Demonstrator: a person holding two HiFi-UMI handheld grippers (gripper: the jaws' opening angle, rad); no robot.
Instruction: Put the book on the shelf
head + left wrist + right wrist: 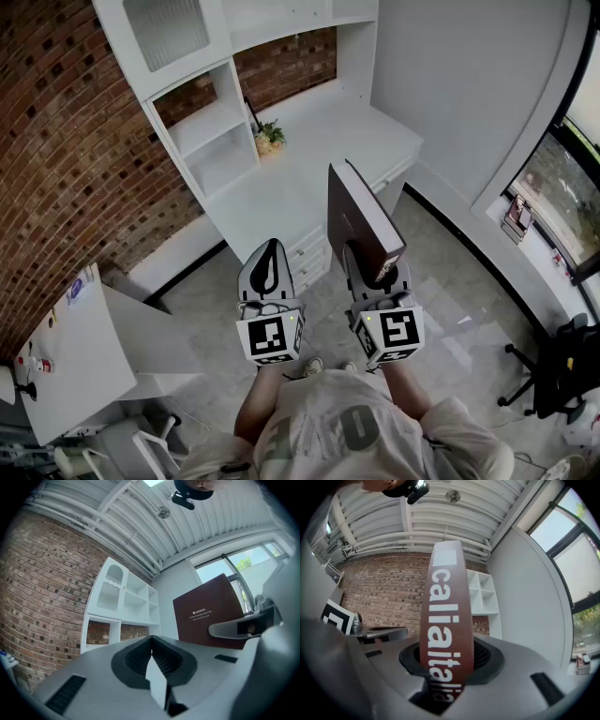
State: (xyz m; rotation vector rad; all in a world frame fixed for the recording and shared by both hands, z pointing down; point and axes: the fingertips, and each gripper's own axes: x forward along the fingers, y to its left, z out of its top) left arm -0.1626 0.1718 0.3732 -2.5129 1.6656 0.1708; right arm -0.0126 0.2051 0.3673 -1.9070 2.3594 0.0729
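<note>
- Two tongs are held out in front of the person. The right tongs [375,272] grip the brown book [359,220] near its lower end, with the pads pressed on its two covers. The left tongs [151,641] are closed on nothing.
- The book stands upright in the air with its spine facing back toward the person. It is about at the front edge of the white table [319,155] and well apart from the shelf [211,127] that rises along the table's side by the brick wall [66,141].
- I judge this to be the carrying stage, with the placing not yet done.
- The hold sits low on a tall book, so most of its weight is above the pads. Tilting it toward a compartment could make it swing between the pads or slide out.
- The compartments are bounded by dividers and boards. A corner that comes in off-line could catch an edge and be levered out of the grip.
- A small potted plant [269,138] stands on the table at the foot of the shelf. A low reach could knock it over.
- The left tongs are just beside the book and closed. They cannot steady it as they are, and a careless swing could nudge the cover.
</note>
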